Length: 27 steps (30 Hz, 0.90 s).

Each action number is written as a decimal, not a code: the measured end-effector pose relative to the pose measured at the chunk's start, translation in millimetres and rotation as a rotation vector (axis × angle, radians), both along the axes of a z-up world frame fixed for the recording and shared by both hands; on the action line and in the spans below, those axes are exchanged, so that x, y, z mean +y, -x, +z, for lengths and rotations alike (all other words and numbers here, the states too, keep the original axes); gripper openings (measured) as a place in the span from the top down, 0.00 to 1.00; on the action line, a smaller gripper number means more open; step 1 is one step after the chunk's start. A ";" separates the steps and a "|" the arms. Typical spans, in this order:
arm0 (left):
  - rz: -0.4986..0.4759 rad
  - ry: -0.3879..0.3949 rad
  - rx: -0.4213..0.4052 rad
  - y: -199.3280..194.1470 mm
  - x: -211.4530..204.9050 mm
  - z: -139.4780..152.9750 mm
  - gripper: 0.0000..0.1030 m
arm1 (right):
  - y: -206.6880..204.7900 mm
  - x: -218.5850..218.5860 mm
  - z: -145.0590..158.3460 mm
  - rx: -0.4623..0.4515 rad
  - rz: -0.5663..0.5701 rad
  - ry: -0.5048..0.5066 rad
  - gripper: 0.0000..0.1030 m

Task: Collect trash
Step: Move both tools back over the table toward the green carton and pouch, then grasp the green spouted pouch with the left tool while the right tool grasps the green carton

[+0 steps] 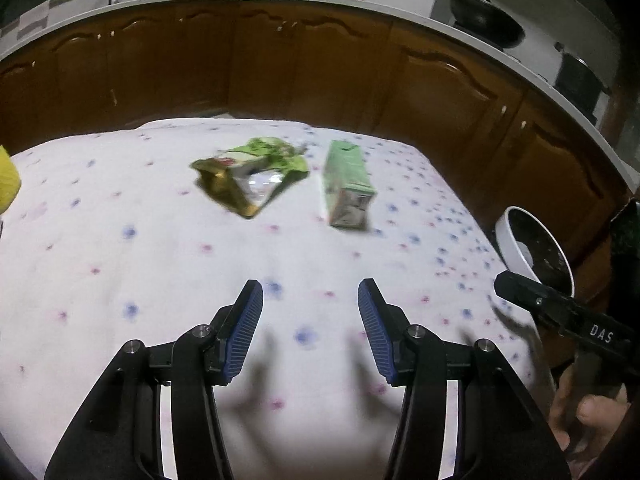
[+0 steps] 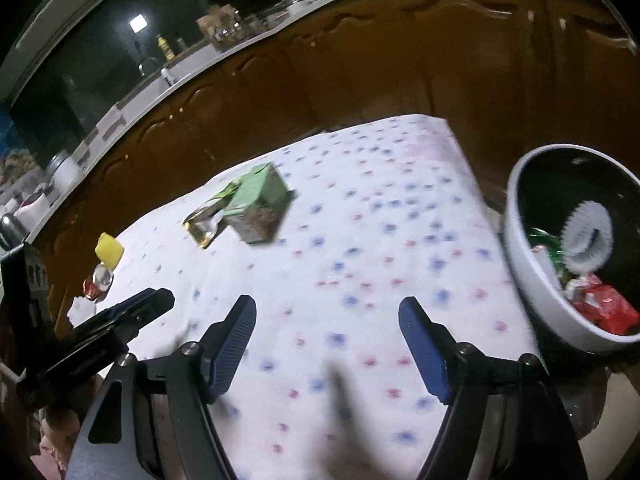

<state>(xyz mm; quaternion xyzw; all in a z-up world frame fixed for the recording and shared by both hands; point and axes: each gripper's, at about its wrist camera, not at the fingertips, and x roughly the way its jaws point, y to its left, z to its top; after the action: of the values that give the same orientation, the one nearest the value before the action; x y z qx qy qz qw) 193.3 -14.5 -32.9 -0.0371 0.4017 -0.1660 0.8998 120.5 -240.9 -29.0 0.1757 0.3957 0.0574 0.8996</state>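
A crumpled green and gold wrapper (image 1: 248, 176) and a green carton (image 1: 348, 184) lie side by side at the far part of the flowered tablecloth (image 1: 120, 260). My left gripper (image 1: 310, 312) is open and empty, hovering over the cloth short of them. In the right wrist view the carton (image 2: 260, 206) and the wrapper (image 2: 206, 222) lie far left. My right gripper (image 2: 328, 328) is open and empty above the cloth (image 2: 380, 240). A white bin (image 2: 532, 280) at the table's right edge holds red and green wrappers (image 2: 604, 308).
A yellow object (image 2: 109, 252), a small red and silver wrapper (image 2: 96, 282) and a white scrap (image 2: 82, 308) lie near the table's left edge. The bin also shows in the left wrist view (image 1: 512, 240). Brown cabinets (image 1: 280, 72) and a counter stand behind.
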 end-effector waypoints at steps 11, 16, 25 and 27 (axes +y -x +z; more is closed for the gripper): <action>0.042 -0.007 0.012 -24.2 32.4 -1.0 0.52 | -31.9 39.5 1.2 0.001 0.061 -0.001 0.27; 0.065 0.002 0.019 -46.8 47.1 3.7 0.50 | -56.2 53.1 5.1 -0.001 0.078 -0.015 0.27; 0.082 -0.017 0.043 -87.2 61.8 7.4 0.48 | -114.3 70.8 -0.9 0.016 0.078 -0.064 0.27; 0.082 -0.025 0.045 -95.4 61.7 8.7 0.47 | -125.9 71.9 -4.0 0.027 0.071 -0.081 0.27</action>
<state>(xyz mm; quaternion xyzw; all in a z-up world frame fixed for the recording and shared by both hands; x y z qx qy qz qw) 288.7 47.1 -24.1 -0.0460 0.4219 -0.1232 0.8971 246.3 -168.9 -33.0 0.1985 0.4110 0.1028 0.8838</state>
